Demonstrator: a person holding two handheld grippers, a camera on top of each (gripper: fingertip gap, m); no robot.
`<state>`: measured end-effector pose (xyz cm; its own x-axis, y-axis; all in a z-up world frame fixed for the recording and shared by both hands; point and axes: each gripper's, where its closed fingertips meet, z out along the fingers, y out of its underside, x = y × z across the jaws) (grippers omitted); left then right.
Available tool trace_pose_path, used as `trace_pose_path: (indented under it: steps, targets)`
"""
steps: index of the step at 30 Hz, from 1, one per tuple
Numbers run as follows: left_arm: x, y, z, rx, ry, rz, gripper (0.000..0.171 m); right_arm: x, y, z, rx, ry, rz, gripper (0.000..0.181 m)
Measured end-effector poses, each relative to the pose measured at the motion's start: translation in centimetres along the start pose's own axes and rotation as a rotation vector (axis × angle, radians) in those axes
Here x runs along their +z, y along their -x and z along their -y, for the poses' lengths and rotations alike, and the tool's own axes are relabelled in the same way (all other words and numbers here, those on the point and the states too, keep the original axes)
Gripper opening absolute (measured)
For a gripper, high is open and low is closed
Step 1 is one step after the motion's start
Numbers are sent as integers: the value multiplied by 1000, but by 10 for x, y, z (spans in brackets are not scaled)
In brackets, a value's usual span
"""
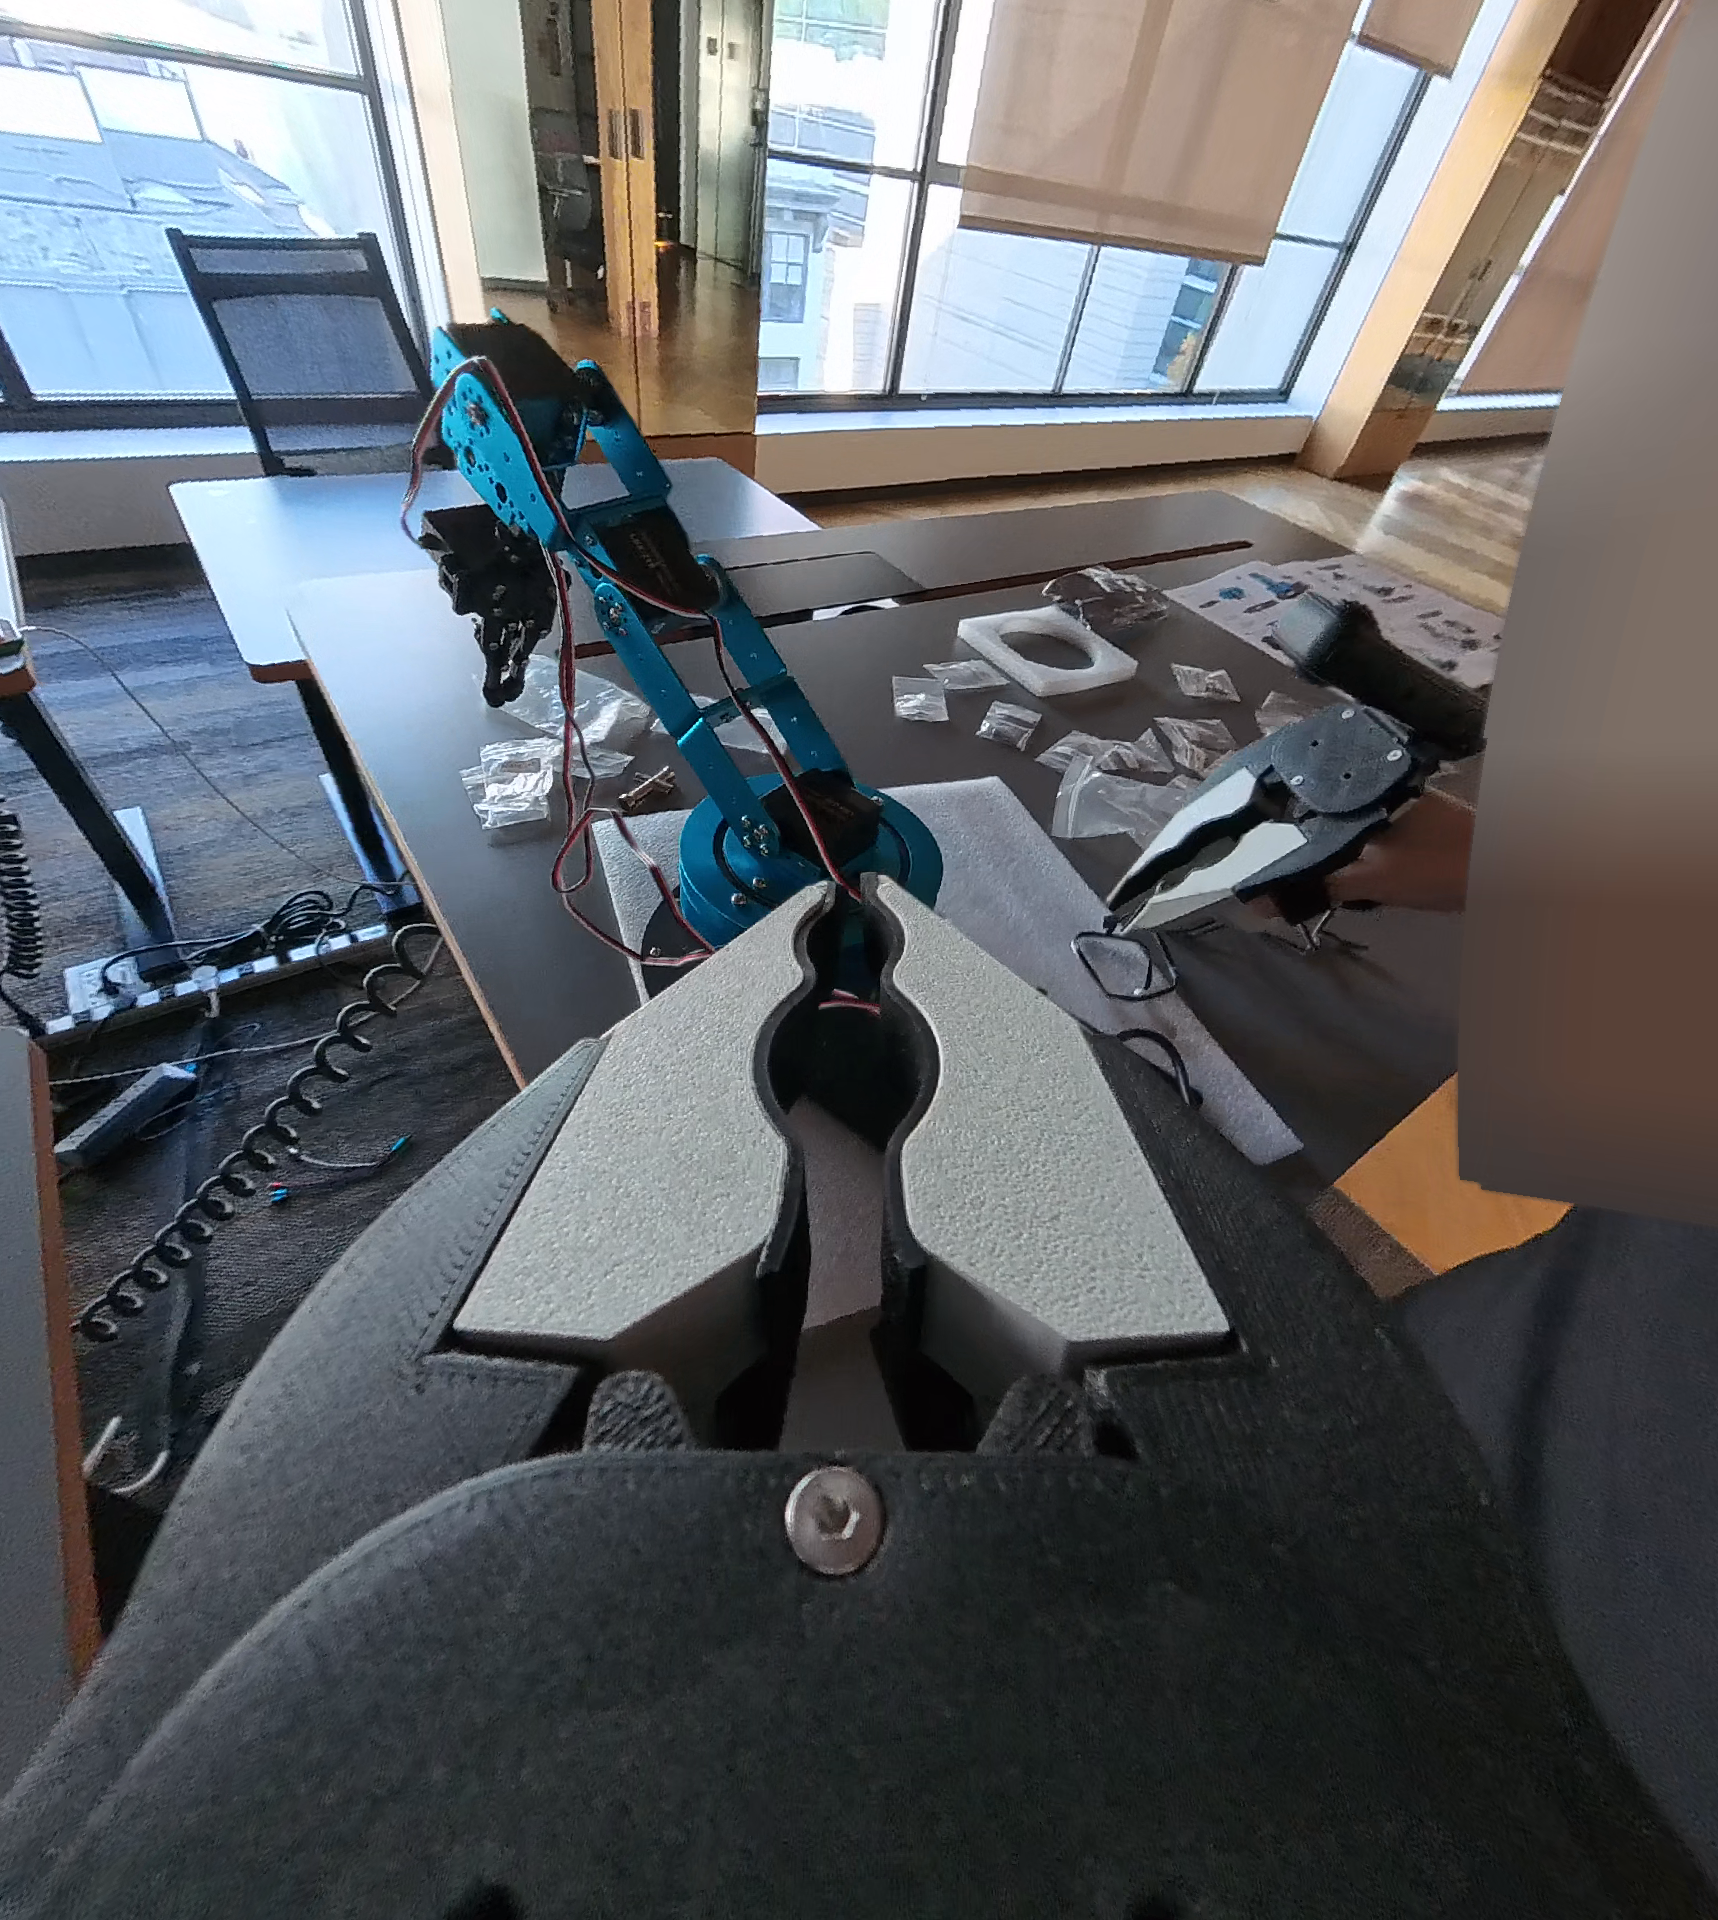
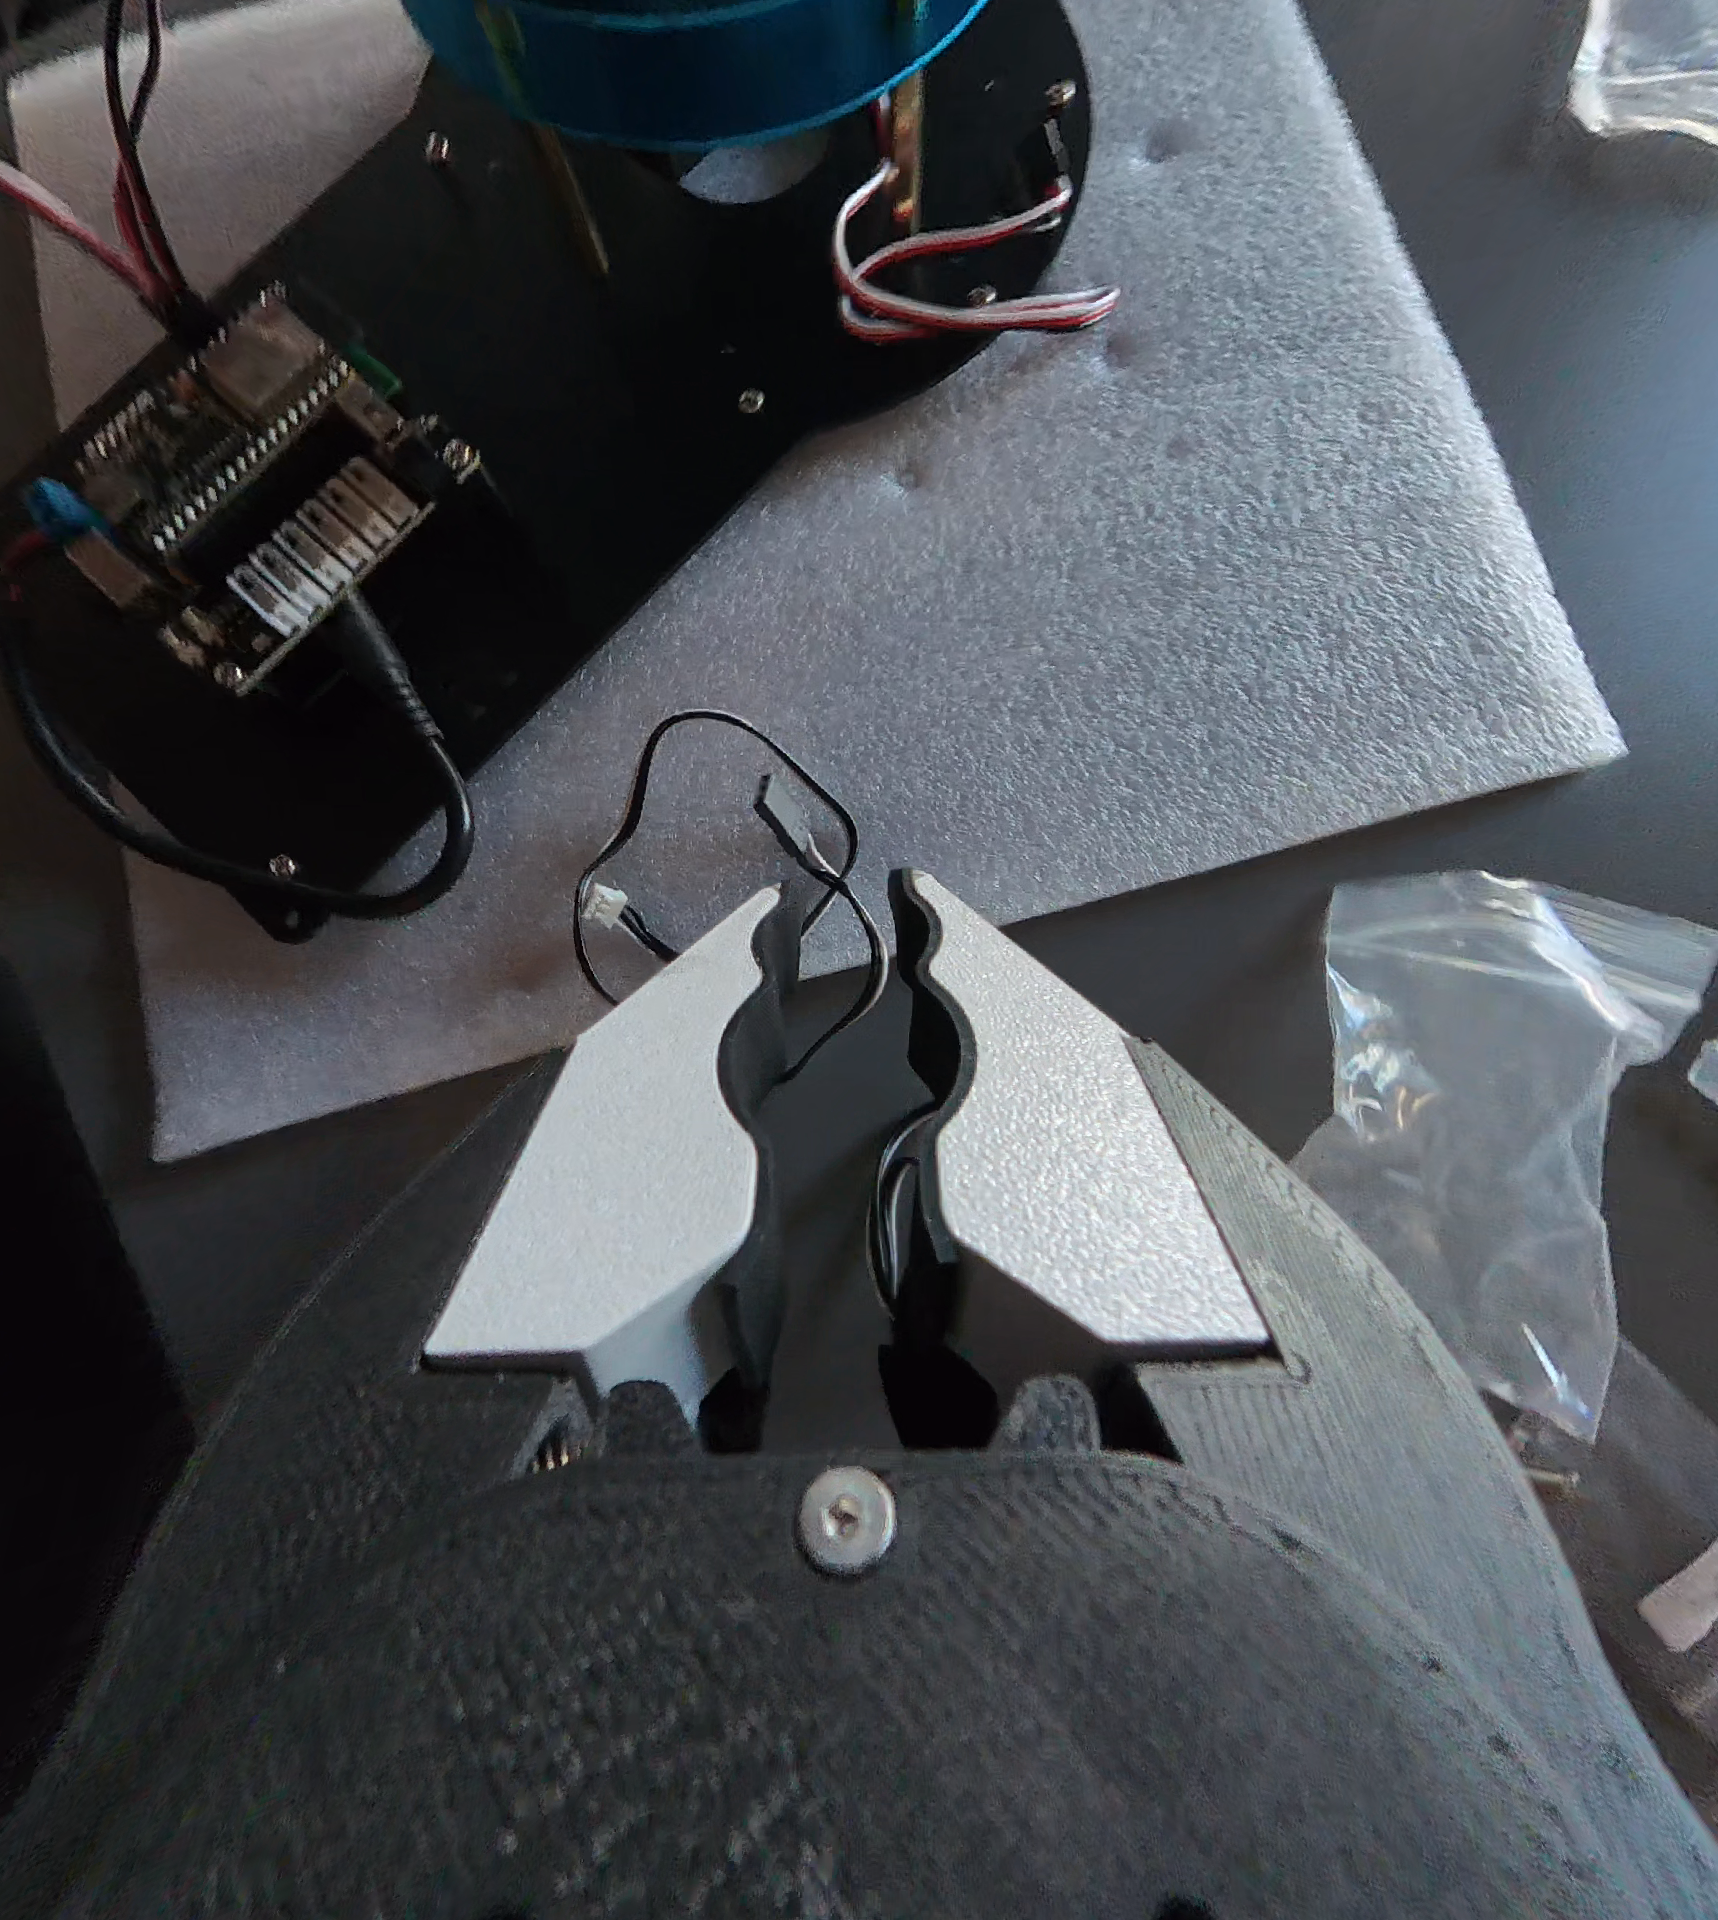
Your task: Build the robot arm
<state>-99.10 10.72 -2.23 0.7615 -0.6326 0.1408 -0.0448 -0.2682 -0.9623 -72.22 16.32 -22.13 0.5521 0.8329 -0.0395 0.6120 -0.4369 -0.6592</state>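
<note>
A thin black wire [image 2: 839, 940] is running up between the right gripper's [image 2: 839, 894] jaws, which are standing slightly apart around it. It is looping just ahead of the jaw tips over the foam sheet [image 2: 1094, 623], its two small plugs hanging free there. Beyond the loop a black base plate [image 2: 543, 343] carrying a circuit board [image 2: 242, 499] is lying on the foam. The blue arm [image 1: 626, 582] is standing just ahead of the left gripper's [image 1: 847, 894] nearly closed jaws.

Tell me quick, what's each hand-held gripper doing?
Left hand-held gripper: nearly shut, holding nothing visible.
Right hand-held gripper: partly open around a thin black wire.
</note>
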Motion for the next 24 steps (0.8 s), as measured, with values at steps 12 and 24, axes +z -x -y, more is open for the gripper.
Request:
trace_pose_path:
  steps: [12,24]
  targets:
    - [-6,-2,-4,-20,11,43,0,4,7,6,-136,-31,49,2]
    - [2,6,-4,-49,-32,-6,0,-41,5,56,39,-249,188,1]
